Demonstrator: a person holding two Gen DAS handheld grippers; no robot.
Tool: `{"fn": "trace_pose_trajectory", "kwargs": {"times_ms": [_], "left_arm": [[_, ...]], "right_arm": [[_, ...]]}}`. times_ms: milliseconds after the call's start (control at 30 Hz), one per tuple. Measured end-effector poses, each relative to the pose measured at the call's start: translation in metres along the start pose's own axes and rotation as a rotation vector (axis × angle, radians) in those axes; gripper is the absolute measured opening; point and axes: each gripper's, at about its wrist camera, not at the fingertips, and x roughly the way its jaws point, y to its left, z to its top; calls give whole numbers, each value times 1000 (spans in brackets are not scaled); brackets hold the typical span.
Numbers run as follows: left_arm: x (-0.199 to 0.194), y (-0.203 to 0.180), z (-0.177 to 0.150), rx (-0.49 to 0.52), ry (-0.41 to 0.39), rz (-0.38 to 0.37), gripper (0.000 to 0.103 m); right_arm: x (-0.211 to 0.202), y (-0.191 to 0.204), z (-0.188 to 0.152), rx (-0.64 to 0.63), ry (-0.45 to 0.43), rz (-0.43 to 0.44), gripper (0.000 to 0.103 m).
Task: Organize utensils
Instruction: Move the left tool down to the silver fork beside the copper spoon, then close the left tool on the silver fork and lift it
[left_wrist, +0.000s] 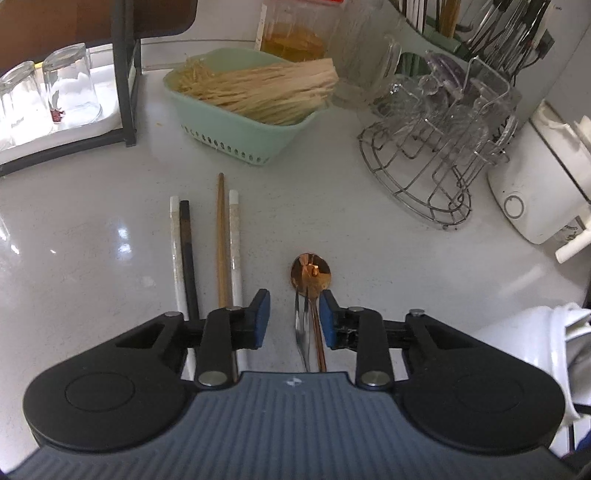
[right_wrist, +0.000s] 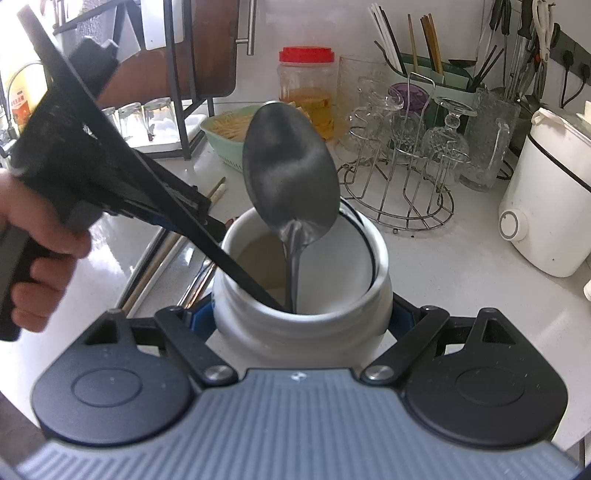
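In the left wrist view my left gripper (left_wrist: 293, 317) hangs low over the white counter, pointing down. Its blue pads stand apart around two handles: a copper spoon (left_wrist: 310, 273) and a silver utensil (left_wrist: 301, 328) lying side by side. The pads do not squeeze them. Several chopsticks (left_wrist: 221, 240) lie in a row just left of it. In the right wrist view my right gripper (right_wrist: 301, 321) is shut on a white ceramic jar (right_wrist: 380, 266). A large silver spoon (right_wrist: 291, 166) and a black stick (right_wrist: 221, 251) stand in the jar. A hand (right_wrist: 37, 221) holds the left gripper (right_wrist: 201, 208) at the left.
At the back stand a green basket of wooden sticks (left_wrist: 236, 110), a wire rack of glasses (left_wrist: 436, 155) and a white appliance (left_wrist: 535, 184). Upturned glasses (left_wrist: 70, 81) sit on a shelf tray at the left. A red-lidded jar (right_wrist: 306, 92) and a utensil holder (right_wrist: 424, 62) line the wall.
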Motion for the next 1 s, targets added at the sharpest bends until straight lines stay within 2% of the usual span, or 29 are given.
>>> {"fn": "trace_pose_trajectory", "kwargs": {"times_ms": [33, 67, 200, 433, 633, 1000], "left_arm": [[2, -1, 0, 3, -1, -2, 23], [4, -2, 1, 8, -1, -1, 21], [8, -7, 1, 19, -5, 25, 20], [12, -16, 3, 39, 14, 82, 10], [3, -19, 5, 37, 5, 96, 9], [-44, -20, 4, 4, -39, 82, 9]], "right_arm": [[0, 0, -1, -1, 0, 2, 91], [0, -1, -1, -2, 0, 3, 91], [-1, -2, -2, -8, -4, 10, 91], [-2, -3, -4, -11, -2, 15, 91], [-2, -3, -4, -14, -6, 17, 91], [-4, 0, -3, -8, 2, 7, 91]]}}
